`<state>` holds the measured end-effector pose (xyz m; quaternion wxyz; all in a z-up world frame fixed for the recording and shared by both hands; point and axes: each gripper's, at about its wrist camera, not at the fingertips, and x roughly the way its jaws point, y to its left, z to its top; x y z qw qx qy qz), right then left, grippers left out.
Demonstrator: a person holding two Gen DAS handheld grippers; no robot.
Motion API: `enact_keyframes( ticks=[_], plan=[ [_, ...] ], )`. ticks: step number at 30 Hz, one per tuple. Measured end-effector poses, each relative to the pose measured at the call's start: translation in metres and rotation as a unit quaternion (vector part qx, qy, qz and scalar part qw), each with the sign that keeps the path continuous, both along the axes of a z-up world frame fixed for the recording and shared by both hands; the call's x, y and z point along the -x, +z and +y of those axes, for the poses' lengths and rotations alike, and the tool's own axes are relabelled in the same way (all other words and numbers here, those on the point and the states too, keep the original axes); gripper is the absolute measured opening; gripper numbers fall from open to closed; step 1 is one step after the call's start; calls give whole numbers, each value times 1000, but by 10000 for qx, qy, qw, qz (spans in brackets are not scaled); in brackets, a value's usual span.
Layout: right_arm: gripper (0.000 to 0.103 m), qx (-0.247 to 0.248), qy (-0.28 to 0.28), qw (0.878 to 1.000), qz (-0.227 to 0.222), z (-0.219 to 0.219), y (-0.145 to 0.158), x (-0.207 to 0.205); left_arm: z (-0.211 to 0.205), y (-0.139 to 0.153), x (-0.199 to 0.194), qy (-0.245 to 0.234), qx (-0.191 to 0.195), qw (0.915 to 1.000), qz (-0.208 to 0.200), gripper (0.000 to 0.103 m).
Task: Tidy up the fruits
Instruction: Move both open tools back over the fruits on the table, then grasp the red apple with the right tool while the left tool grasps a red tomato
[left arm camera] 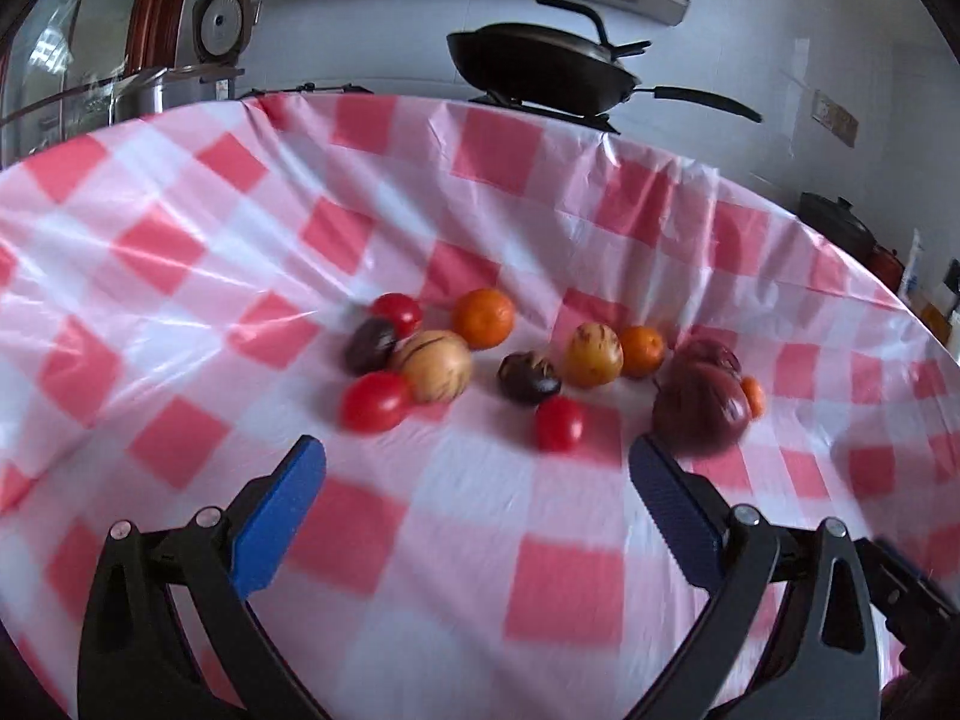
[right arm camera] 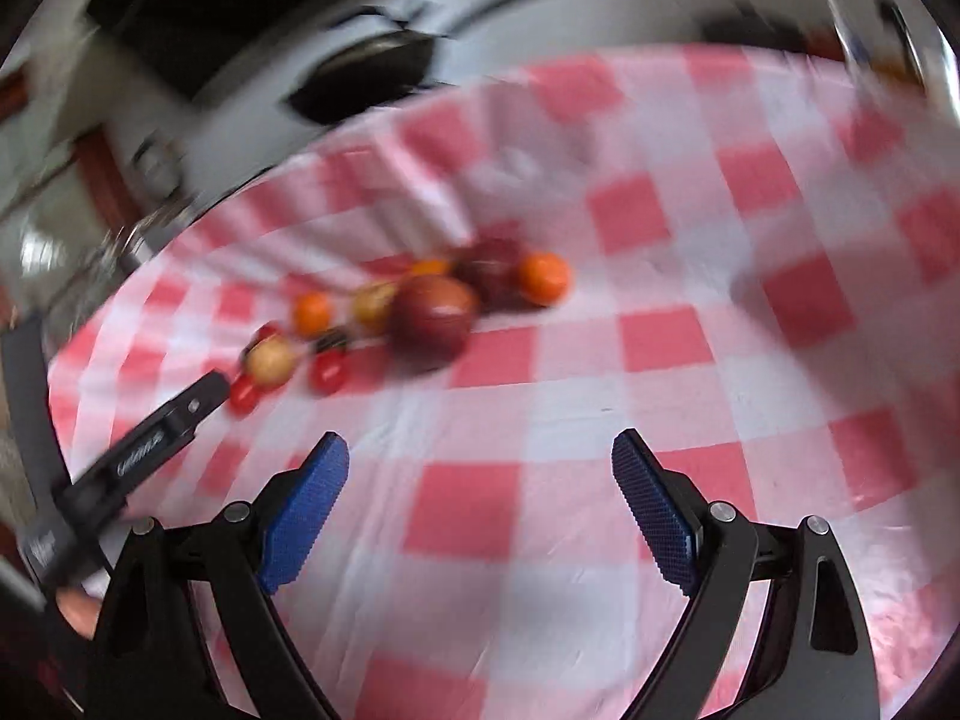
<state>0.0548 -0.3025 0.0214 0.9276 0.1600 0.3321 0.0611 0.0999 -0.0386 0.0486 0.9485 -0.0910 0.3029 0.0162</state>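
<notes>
Red-and-white checked plastic tablecloth [left arm camera: 180, 252] covers the table, and the loose cluster of small fruits [left arm camera: 540, 360] lies on it as a band running left to right across the left wrist view. From the left: three glossy red oval tomatoes [left arm camera: 377, 401], two dark purple wrinkled fruits [left arm camera: 528, 378], two tan striped egg-shaped fruits [left arm camera: 433, 365], round orange tangerines [left arm camera: 483, 317] and a large dark red round fruit [left arm camera: 702, 414] at the right end. No container holds any of them.

The left gripper [left arm camera: 477, 465] stands wide with nothing between its blue pads, just short of the band. The right gripper [right arm camera: 480, 462] is equally wide and empty, well apart from the blurred fruits.

A black wok [left arm camera: 540, 69] sits on the stove behind.
</notes>
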Motion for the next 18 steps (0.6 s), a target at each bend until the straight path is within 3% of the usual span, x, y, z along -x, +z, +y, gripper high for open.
enact_keyframes(
  ticks=[5, 8, 12, 18],
  plan=[
    [87, -284, 26, 9990, 338, -3, -16, -39, 3, -8, -28, 179, 204, 9996, 97, 101],
    [87, -324, 183, 9990, 235, 12, -12, -52, 29, -6, -17, 443, 499, 9977, -121, 101],
    [87, -462, 237, 9979, 375, 35, -12, -78, 52, -2, -12, 702, 564, 9954, -312, 101],
    [86, -359, -86, 9971, 673, 58, -17, -127, 73, -3, -8, 919, 923, 9908, -369, 101]
  ],
)
